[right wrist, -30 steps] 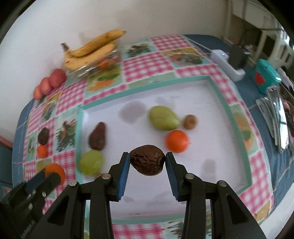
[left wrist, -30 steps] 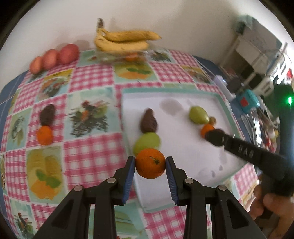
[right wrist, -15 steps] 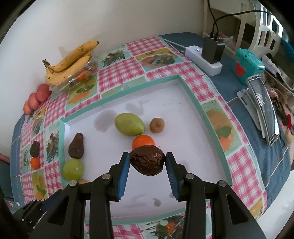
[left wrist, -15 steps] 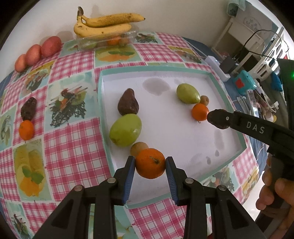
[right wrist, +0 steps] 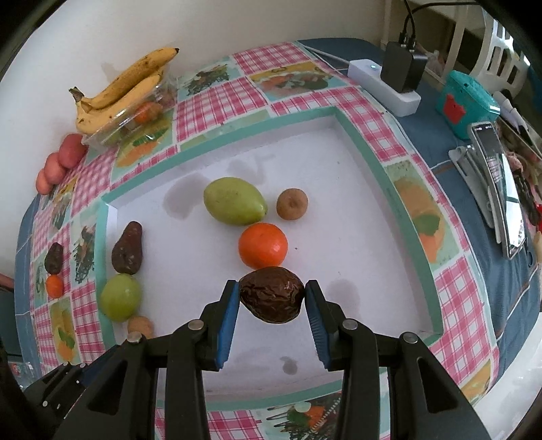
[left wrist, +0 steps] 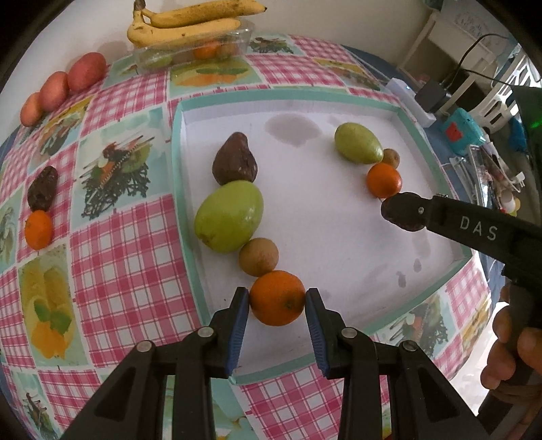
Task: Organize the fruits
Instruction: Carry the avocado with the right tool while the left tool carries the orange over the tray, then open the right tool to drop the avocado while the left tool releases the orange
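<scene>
- Right now the left gripper [left wrist: 277,299] is clenched on an orange [left wrist: 277,298], its blue pads pressing on both sides of the fruit, low over the near edge of the white tray [left wrist: 338,237].
- Just beyond that orange, inside the tray, lie a small brown fruit [left wrist: 258,256], a green mango [left wrist: 229,216] and a dark avocado [left wrist: 235,159] in a touching row.
- The right gripper [right wrist: 271,299] grasps a wrinkled dark fruit [right wrist: 271,294] above the middle of the tray, just this side of a second orange [right wrist: 263,244].
- Behind that orange sit another green mango [right wrist: 234,201] and a brown kiwi-like fruit [right wrist: 292,203].
- On the checked cloth of the bench [left wrist: 128,243], left of the tray, a dark fruit [left wrist: 42,188] and a small orange [left wrist: 38,229] touch.
- Bananas [left wrist: 189,22] rest on a clear box by the wall.
</scene>
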Tool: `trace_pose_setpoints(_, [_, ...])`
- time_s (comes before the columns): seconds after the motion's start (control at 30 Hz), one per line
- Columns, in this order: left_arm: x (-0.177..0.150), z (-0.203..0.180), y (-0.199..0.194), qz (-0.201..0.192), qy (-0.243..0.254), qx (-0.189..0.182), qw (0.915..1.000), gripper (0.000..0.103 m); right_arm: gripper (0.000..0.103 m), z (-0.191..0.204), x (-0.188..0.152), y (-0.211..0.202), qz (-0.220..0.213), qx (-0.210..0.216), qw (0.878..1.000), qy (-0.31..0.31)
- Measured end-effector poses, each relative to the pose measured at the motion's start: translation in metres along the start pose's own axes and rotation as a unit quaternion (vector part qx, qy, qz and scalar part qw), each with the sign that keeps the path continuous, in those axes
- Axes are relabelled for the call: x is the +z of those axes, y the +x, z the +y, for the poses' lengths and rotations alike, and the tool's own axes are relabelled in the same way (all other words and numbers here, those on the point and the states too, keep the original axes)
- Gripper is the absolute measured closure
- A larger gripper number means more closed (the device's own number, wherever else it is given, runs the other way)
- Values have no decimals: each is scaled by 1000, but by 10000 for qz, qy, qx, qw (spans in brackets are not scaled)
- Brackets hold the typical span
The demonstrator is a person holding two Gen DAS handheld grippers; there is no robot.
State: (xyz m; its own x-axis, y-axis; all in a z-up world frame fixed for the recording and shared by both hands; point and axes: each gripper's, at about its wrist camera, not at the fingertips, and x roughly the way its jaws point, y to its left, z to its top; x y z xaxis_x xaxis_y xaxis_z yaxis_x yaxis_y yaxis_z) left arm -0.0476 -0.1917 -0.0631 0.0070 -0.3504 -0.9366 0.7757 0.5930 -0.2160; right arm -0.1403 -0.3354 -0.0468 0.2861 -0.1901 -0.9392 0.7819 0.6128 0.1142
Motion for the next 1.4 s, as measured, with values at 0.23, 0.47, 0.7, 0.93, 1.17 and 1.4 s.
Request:
trace_pose_setpoints(0.23, [1, -1, 2, 2, -22, -23, 10000, 66, 62, 2, -2, 10, 155, -16, 9999, -36])
trace_pose_setpoints(0.47, [2, 2, 3, 20, -52, -73, 10000, 66, 61, 3, -1, 18, 236, -29, 9997, -31])
trace_pose_setpoints(0.7, [2, 3, 2, 35, -61, -96, 9999, 66, 61, 4, -1, 19, 233, -43, 9997, -36])
trace_pose_setpoints(0.93, [3, 7, 1, 33, -170, -124, 9998, 62, 60, 4, -1, 20, 285, -63, 9996, -48])
trace_pose_setpoints(1.17, [4, 11, -6, -79, -232, -134, 9996, 45, 52, 4, -1, 21, 292, -44, 9996, -23])
trace_pose_setpoints(1.4, [8, 24, -22, -318, -402, -90, 9986, 34, 48, 4, 0, 15, 174, -26, 9998, -19])
